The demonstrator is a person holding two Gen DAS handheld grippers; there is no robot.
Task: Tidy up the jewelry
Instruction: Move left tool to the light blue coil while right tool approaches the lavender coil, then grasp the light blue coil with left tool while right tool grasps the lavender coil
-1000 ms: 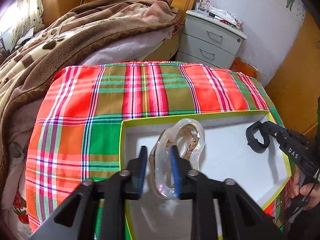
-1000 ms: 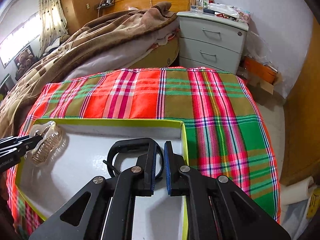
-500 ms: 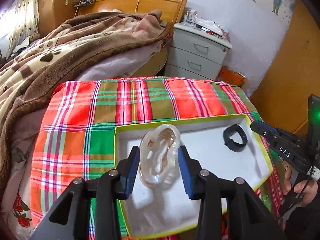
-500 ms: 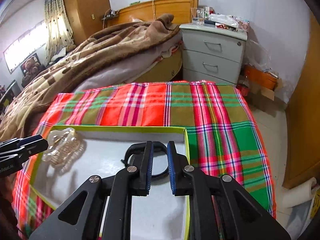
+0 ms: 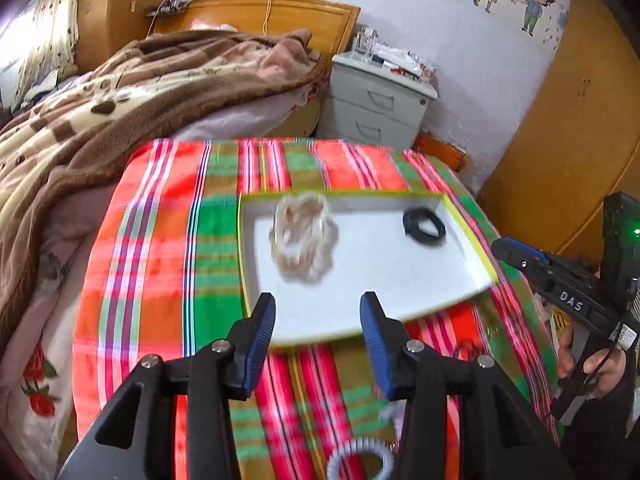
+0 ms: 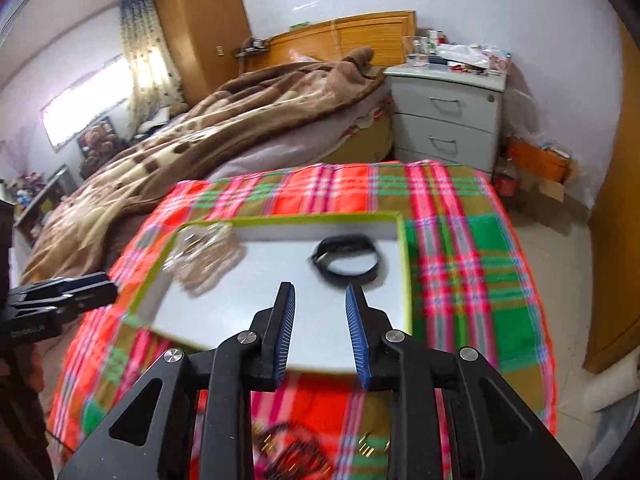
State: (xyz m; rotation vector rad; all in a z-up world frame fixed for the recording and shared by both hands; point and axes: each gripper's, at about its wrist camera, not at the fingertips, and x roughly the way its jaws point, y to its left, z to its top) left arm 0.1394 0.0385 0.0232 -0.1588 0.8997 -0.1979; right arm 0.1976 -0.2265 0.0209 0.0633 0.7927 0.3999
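Note:
A shallow white tray with a yellow-green rim lies on the plaid cloth. In it rest a bundle of clear bangles on the left and a black band on the right. My left gripper hovers over the tray's near edge, short of the bangles, its jaws opening with nothing between them. My right gripper hangs short of the black band, its jaws also opening and empty. The left gripper shows at the left edge of the right wrist view.
Loose pieces lie on the plaid cloth near me: a white coil ring, a dark red bracelet and small gold pieces. A bed with a brown blanket and a grey nightstand stand beyond.
Both grippers let go, the left of the clear bangles, the right of the black band, and drew back and up from the tray with wider jaws. Both pieces stay in the tray.

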